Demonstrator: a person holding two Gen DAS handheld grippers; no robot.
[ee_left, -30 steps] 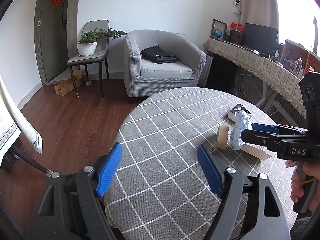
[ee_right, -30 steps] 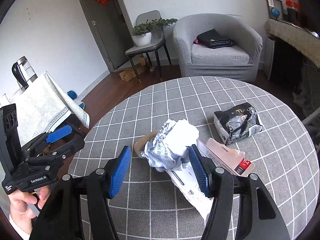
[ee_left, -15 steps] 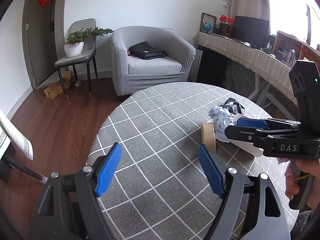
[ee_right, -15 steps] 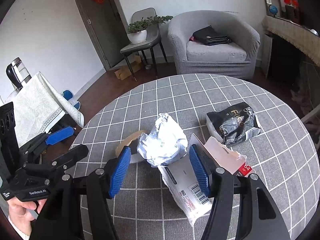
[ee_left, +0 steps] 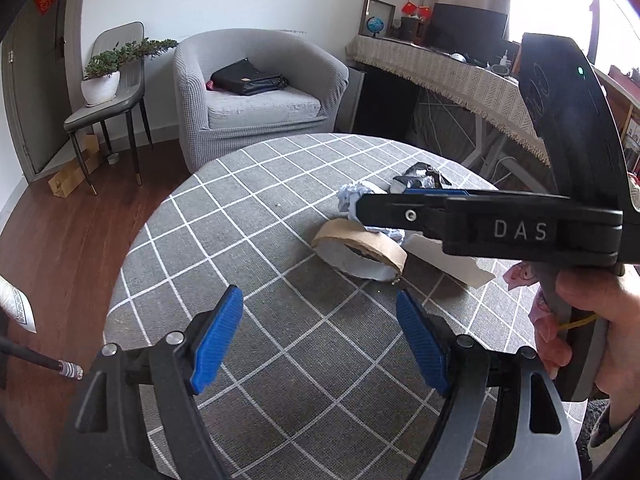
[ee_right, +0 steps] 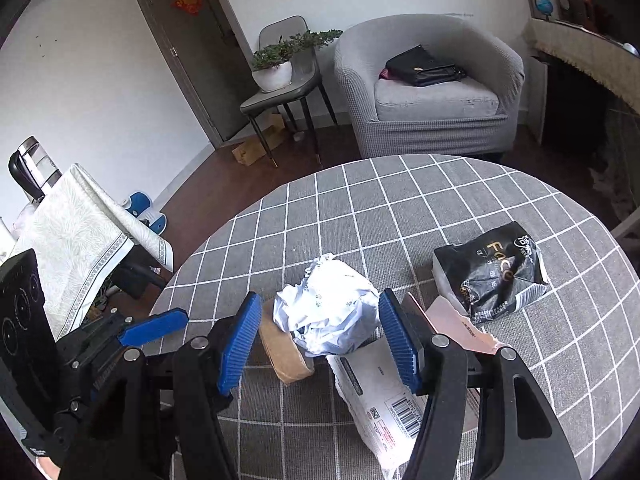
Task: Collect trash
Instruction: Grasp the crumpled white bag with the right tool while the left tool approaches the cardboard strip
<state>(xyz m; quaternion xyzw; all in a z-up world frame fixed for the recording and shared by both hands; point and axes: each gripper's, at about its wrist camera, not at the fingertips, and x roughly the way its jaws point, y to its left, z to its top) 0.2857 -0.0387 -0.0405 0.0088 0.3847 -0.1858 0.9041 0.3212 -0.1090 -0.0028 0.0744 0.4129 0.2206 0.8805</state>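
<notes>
- Your table [ee_right: 440, 208] wears grey cloth with a white grid.
- At your right gripper's [ee_right: 316, 338] twelve o'clock, the paper wad [ee_right: 332, 312] is white; its pads [ee_right: 240, 344] are blue.
- At two o'clock, the bag [ee_right: 492, 272] is black with gold lettering.
- The tape roll [ee_left: 360, 246] is tan.
- The armchair [ee_right: 432, 92] is grey.

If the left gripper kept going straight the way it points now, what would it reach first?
Most likely the brown tape roll lying just ahead of the open left gripper; nothing but bare tablecloth lies between, though depth is hard to judge.

Black grippers, ribbed blue fingers [ee_left: 218, 336]
</notes>
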